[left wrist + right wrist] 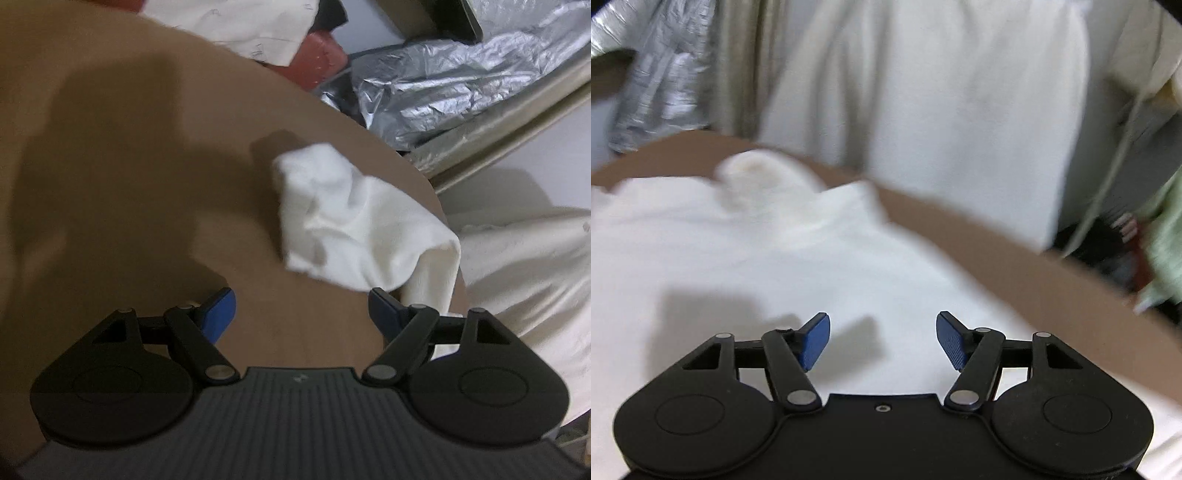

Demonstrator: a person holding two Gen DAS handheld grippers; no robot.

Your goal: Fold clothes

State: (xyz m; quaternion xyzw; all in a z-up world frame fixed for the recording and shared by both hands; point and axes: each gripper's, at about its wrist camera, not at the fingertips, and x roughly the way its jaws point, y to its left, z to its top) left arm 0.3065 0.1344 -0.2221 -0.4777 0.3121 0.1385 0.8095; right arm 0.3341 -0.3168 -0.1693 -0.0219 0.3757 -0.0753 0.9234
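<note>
Left gripper (302, 314) hangs over bare brown table (129, 184), jaws spread wide, blue pads (218, 314) with nothing between them. Just ahead of it a crumpled white garment (351, 225) sits at the table's rounded right edge, one end bunched up on the wood, the other end spilling over the rim and hanging down beside the right-hand pad. Beyond that edge lies clutter: crinkled silver foil sheeting (461, 85), a red cushion (317, 59) and a pale cloth with pen marks (240, 26) at the far edge, and a cream drape (535, 277) off the right side. Over to the right wrist view, blurred: the right gripper (882, 341) is also spread apart, pads (816, 341) pinching nothing, hovering above a wide flat stretch of white garment (738, 258) that covers the near part of the table (997, 236). A rumpled lump of the fabric rises near the far edge. Past that edge hang cream curtains (923, 92), more silver sheeting (665, 74) on the left, a thin cord (1108, 166) and something pale green (1167, 240) on the right. Whether both views show one garment, I cannot tell.
</note>
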